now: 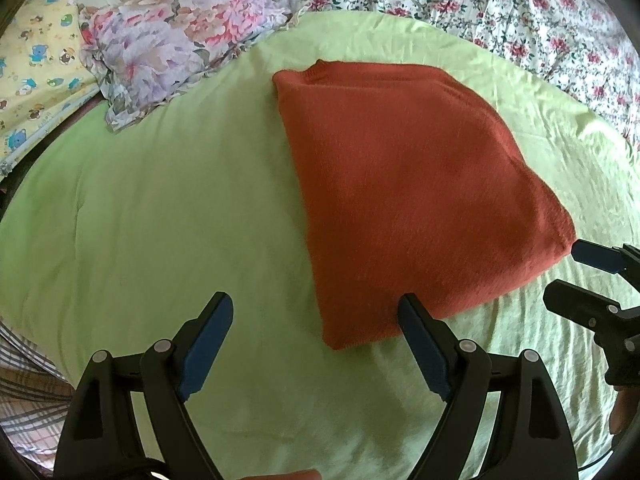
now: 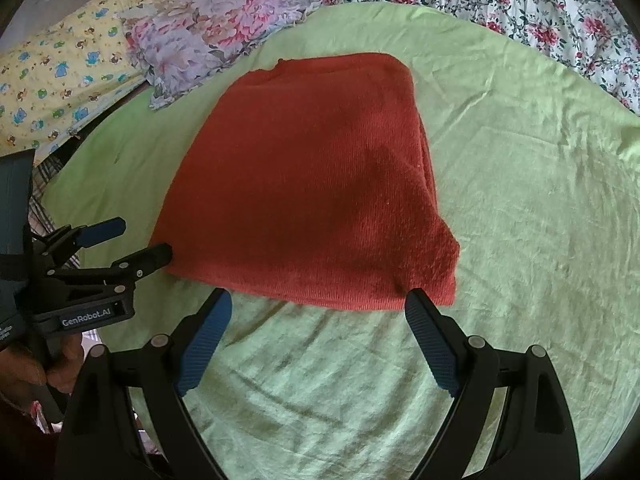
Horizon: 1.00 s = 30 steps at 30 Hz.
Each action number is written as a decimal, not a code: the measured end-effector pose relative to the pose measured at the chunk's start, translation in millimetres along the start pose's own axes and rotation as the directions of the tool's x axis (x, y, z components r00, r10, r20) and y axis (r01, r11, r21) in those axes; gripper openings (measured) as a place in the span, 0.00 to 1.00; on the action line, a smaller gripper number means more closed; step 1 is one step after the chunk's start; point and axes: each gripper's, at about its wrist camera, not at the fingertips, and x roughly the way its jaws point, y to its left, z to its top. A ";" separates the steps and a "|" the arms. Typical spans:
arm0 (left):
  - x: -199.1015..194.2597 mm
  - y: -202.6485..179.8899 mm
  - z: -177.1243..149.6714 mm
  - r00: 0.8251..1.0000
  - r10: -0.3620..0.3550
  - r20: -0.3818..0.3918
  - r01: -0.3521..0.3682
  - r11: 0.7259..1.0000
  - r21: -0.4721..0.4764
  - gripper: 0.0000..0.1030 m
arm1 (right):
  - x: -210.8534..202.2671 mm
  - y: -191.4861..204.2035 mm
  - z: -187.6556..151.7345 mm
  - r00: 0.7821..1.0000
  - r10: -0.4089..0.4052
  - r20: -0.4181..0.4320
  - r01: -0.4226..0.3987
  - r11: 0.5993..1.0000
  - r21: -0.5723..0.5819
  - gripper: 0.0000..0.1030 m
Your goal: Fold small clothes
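Note:
A rust-red knit garment point(image 1: 408, 184) lies folded into a thick rectangle on the light green sheet point(image 1: 160, 208); it also shows in the right wrist view point(image 2: 312, 184). My left gripper point(image 1: 316, 300) is open and empty, just short of the garment's near left corner. My right gripper point(image 2: 320, 296) is open and empty, at the garment's near edge. The right gripper also shows at the right edge of the left wrist view point(image 1: 560, 272), by the garment's right corner. The left gripper shows in the right wrist view point(image 2: 142, 238), by the left corner.
A lilac floral pillow point(image 1: 176, 40) lies at the back left. A yellow cartoon-print cloth point(image 1: 36, 64) is at the far left. A white rose-print sheet point(image 1: 480, 4) runs along the back and right. Plaid fabric point(image 1: 24, 400) shows at the lower left.

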 end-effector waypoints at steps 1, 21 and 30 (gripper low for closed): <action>-0.5 0.0 0.1 1.000 0.001 0.002 -0.001 1.000 -0.001 0.83 | -1.4 -0.1 0.2 1.000 -0.003 0.009 0.003 1.000 0.002 0.86; -7.9 -1.6 3.4 1.000 -0.018 0.024 0.018 1.000 -0.011 0.83 | -4.9 0.1 6.0 0.999 0.001 0.041 -0.002 1.000 0.011 0.86; -14.2 -2.9 7.8 0.999 -0.029 0.036 0.029 0.999 -0.015 0.83 | -8.0 1.2 7.5 0.999 -0.002 0.051 0.001 1.000 0.012 0.86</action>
